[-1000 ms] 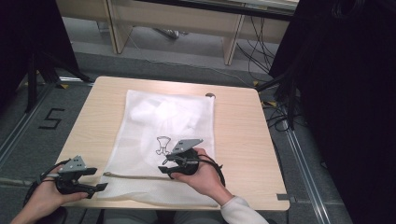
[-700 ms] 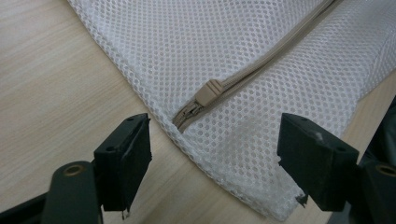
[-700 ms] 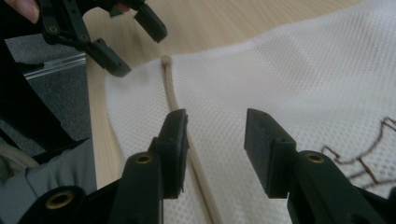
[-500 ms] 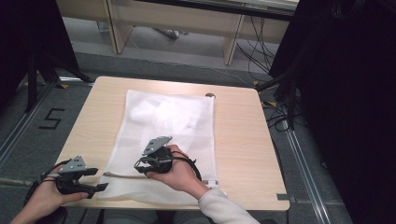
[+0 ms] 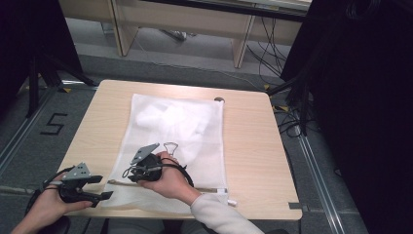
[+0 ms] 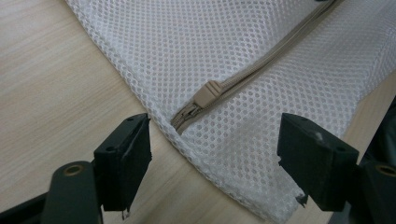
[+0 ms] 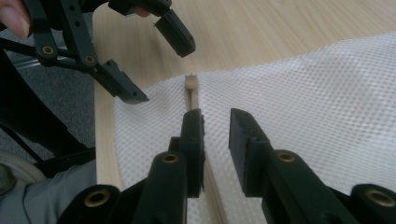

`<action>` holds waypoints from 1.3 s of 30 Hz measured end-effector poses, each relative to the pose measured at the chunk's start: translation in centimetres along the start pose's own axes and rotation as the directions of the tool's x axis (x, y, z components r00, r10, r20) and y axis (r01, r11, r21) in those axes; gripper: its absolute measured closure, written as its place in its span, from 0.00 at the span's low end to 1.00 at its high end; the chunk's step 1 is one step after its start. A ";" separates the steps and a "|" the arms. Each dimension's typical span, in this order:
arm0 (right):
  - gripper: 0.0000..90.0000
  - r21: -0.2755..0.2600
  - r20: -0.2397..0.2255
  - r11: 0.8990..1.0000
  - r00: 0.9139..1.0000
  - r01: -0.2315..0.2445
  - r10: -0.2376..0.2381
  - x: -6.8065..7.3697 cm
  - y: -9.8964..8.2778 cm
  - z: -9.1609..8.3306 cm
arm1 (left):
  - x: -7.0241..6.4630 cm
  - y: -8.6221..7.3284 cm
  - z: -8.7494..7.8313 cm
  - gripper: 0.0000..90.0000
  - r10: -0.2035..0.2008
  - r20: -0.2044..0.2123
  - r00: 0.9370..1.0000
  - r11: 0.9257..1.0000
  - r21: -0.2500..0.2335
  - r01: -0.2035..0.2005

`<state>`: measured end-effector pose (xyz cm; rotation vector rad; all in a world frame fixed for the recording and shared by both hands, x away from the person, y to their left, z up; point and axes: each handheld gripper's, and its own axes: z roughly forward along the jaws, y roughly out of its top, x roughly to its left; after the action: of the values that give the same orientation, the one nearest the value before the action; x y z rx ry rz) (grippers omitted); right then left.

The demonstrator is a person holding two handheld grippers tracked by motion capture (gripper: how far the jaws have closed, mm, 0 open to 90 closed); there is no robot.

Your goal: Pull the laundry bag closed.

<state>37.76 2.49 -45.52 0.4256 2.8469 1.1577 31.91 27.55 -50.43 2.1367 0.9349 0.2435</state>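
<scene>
A white mesh bag (image 5: 195, 146) lies flat on the wooden table (image 5: 253, 146) with white cloth inside. A beige zipper (image 5: 209, 188) runs along its near edge, and the slider (image 6: 208, 93) sits at the left end. My left gripper (image 5: 103, 187) rests at the table's near left corner; its jaws (image 6: 212, 135) stand wide open on either side of the slider without touching it. My right gripper (image 5: 131, 175) lies on the bag just right of it. Its jaws (image 7: 215, 116) have just been closing to a narrow gap over the zipper line, with nothing pinched between them.
A small dark wire-like outline (image 5: 170, 146) shows on the bag beside the right hand. A round hole (image 5: 218, 99) sits near the table's far edge. The table's near edge lies right under both hands. In the right gripper view the left gripper (image 7: 140, 60) is close ahead.
The right hand slid left along the bag's near edge toward the left gripper, and its jaws narrowed from wide apart to a slim gap. The left hand stayed put.
</scene>
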 end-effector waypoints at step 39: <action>0.90 0.073 -0.043 0.996 0.998 -0.041 0.044 0.9 2.4 7.5 | -0.1 0.0 0.2 0.28 0.007 0.002 1.000 1.000 0.021 -0.007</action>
<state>38.52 9.51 -49.22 0.4724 2.9398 1.0870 31.89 27.34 -50.55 2.1595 0.9332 0.2355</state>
